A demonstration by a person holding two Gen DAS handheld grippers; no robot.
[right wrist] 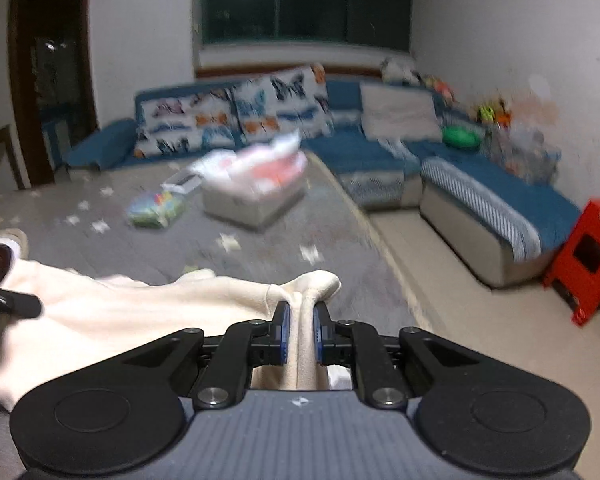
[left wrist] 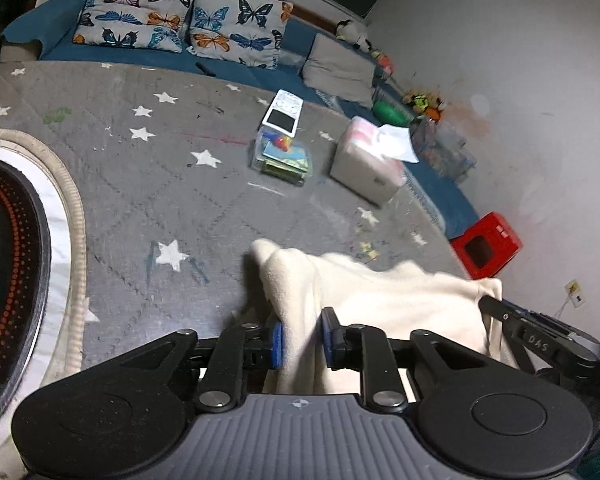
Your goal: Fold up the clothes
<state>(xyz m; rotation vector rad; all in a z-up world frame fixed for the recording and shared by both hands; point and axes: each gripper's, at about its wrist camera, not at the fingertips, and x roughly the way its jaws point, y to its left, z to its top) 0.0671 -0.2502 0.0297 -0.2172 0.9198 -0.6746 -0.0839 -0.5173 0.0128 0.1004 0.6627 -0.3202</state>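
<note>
Both claws are pinching the cream garment (left wrist: 380, 300) at once: the left claw (left wrist: 302, 338) is closing on one bunched corner, the right claw (right wrist: 300, 330) clamping another, probably to stretch an edge taut for a fold. The cloth is hanging between them above the grey star-patterned mat (left wrist: 160, 168), looking soft, fleecy and thick, and rumpled at each grip.

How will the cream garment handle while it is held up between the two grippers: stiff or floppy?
Probably floppy: the cream garment sags and bunches between the left gripper and the right gripper. It looks like soft fleece, so likely light and unlikely to slip from the fingers. Its free parts will probably drape downward.
</note>
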